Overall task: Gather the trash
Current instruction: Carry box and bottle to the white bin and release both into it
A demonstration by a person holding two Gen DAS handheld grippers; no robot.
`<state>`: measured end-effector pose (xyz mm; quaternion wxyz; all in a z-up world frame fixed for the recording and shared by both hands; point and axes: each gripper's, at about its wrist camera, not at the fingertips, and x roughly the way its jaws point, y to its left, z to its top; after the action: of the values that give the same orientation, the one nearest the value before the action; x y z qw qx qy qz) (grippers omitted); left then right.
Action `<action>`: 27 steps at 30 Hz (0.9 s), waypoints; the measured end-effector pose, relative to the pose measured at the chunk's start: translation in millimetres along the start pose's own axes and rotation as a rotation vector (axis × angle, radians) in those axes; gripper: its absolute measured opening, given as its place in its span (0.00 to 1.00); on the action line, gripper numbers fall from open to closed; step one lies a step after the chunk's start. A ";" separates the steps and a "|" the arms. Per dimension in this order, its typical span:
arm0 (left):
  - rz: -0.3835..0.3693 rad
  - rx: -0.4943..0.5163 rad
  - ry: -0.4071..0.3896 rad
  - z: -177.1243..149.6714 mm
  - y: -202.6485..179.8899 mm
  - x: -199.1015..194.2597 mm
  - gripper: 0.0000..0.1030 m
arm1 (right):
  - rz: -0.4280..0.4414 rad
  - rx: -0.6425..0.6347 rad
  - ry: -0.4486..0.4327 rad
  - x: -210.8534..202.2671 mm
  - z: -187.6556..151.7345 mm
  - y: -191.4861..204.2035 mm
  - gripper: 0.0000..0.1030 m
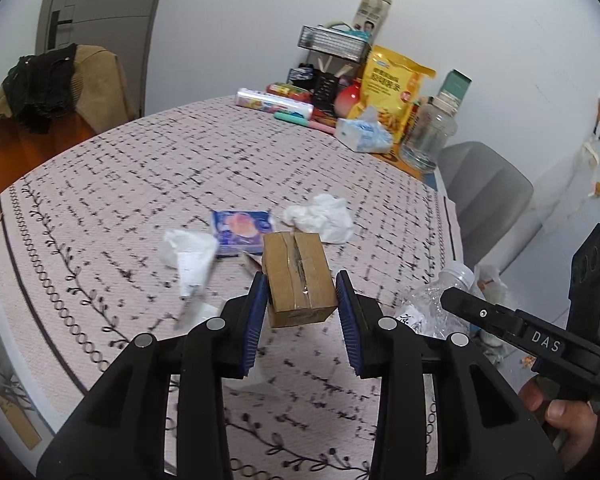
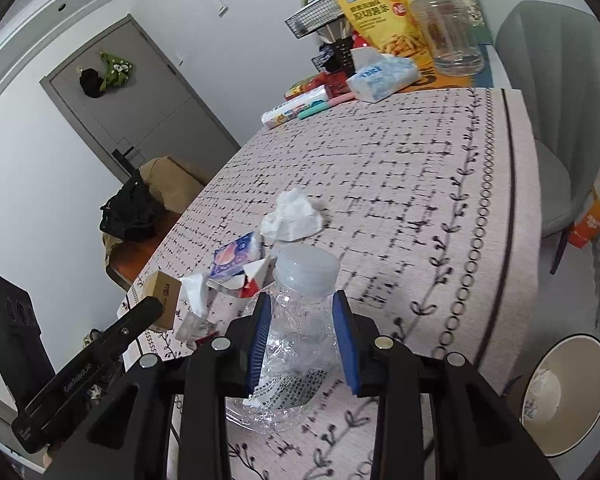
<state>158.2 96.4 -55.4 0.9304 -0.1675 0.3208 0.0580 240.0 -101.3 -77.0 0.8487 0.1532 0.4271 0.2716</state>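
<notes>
cardboard box (image 1: 299, 278) sits clenched in the left tool (image 1: 302, 294), lifted above the table (image 1: 140, 168). the right tool (image 2: 303, 312) grips a crushed clear plastic bottle (image 2: 298, 320). farther on the patterned cloth lie a blue wrapper (image 1: 242, 232) and two crumpled tissues (image 1: 320, 218).

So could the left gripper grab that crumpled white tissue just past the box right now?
Probably not yet. The left gripper is already shut on the small cardboard box, so its fingers are occupied. The crumpled tissue lies unobstructed on the tablecloth, but the box must go first.
</notes>
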 end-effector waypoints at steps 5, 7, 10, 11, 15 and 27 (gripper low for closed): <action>-0.016 0.020 0.013 -5.4 -17.7 6.3 0.34 | -0.008 0.023 -0.007 -9.5 -4.1 -18.0 0.31; -0.022 0.025 0.013 -7.9 -22.9 6.9 0.34 | -0.010 0.027 -0.003 -10.7 -5.8 -22.2 0.31; -0.029 0.024 0.018 -11.4 -25.6 8.3 0.34 | -0.019 0.024 0.011 -8.9 -10.9 -26.6 0.31; -0.029 0.023 0.020 -11.7 -25.7 8.6 0.34 | -0.024 0.021 0.021 -6.8 -12.2 -27.1 0.31; -0.022 0.012 0.027 -13.7 -19.0 9.5 0.34 | -0.074 0.009 0.069 7.7 -18.8 -27.8 0.31; -0.002 -0.034 0.030 -12.5 8.2 11.0 0.34 | -0.128 -0.004 0.127 35.8 -16.8 -17.3 0.51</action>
<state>157.9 99.7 -73.6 0.9226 -0.1846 0.3334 0.0602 249.6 -93.6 -118.4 0.8359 0.1061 0.4884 0.2269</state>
